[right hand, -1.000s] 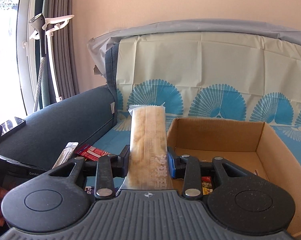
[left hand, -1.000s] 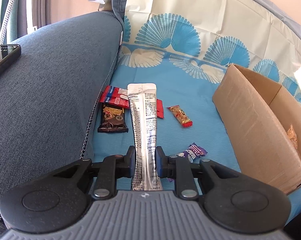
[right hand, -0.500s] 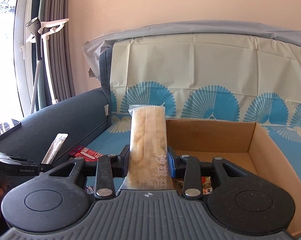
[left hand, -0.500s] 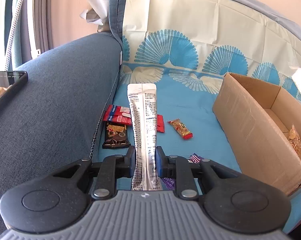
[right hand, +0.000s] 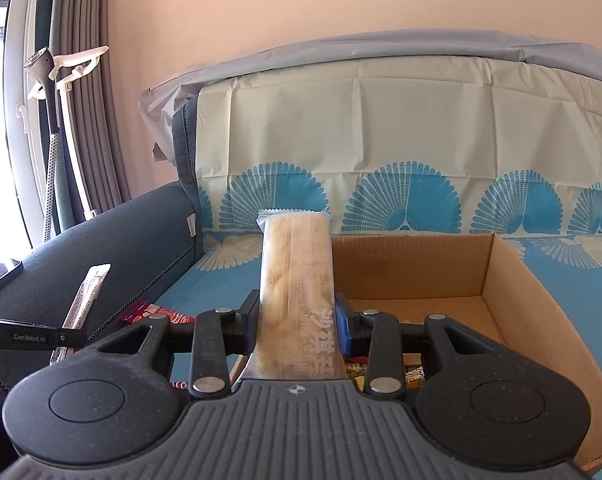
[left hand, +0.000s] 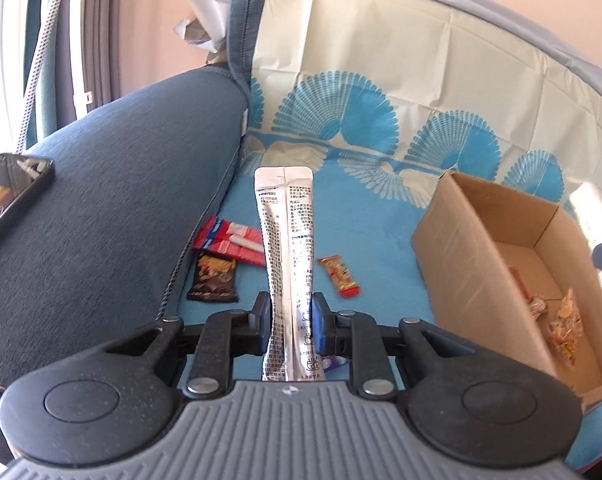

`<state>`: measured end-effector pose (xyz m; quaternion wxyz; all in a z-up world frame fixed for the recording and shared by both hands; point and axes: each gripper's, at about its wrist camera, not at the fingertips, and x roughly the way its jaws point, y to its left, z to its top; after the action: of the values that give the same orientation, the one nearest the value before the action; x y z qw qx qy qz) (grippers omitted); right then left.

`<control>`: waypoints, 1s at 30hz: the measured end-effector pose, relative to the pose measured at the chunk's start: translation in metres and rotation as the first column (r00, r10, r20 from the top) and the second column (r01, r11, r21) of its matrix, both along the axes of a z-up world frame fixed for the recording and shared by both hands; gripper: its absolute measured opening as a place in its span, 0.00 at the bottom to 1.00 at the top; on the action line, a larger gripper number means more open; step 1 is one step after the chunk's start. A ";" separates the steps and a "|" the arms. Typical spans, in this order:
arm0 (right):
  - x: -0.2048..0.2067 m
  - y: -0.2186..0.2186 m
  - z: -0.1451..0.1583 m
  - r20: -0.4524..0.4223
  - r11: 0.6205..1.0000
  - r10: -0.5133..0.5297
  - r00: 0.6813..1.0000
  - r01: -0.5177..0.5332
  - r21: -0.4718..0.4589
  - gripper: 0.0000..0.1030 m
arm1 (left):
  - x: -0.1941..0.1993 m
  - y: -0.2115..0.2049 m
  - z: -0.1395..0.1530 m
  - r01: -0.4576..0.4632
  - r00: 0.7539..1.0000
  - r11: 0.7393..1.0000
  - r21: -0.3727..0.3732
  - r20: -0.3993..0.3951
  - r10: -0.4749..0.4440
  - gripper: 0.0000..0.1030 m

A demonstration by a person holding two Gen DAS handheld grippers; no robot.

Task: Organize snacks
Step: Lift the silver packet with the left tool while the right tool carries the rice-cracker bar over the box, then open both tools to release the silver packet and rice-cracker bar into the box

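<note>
My left gripper (left hand: 291, 316) is shut on a long silver stick packet (left hand: 287, 240), held upright above the blue sofa cover. My right gripper (right hand: 297, 316) is shut on a long clear pastry bar (right hand: 295, 264), held over the near left corner of the open cardboard box (right hand: 513, 280). The box also shows at the right of the left wrist view (left hand: 473, 264), with a few snacks inside. On the cover lie a red packet (left hand: 229, 240), a dark brown packet (left hand: 215, 280) and a small orange-red candy (left hand: 339, 276). The silver packet shows in the right wrist view (right hand: 87, 296).
The dark blue sofa armrest (left hand: 101, 220) rises on the left, with a phone (left hand: 13, 196) lying on it. The patterned cover runs up the sofa back (right hand: 381, 140). A purple wrapper (left hand: 333, 363) peeks out under the left gripper. Curtains and a window stand at the far left (right hand: 61, 120).
The left gripper has risen and tilted up with the silver packet, so the box interior shows more. The right gripper has shifted slightly with the pastry bar; both grips are unchanged.
</note>
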<state>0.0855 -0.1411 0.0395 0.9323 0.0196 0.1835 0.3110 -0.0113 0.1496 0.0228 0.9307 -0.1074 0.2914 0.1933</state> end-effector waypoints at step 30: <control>0.048 -0.080 -0.012 -0.107 0.895 -0.438 0.893 0.444 0.043 0.36 | 0.153 -0.213 0.091 0.370 0.918 0.929 -0.002 0.155 -0.365 0.26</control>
<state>0.1332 -0.2210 0.0271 0.9676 0.1062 0.2078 0.0961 0.1417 -0.0633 0.1141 0.9680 -0.0796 0.2378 0.0019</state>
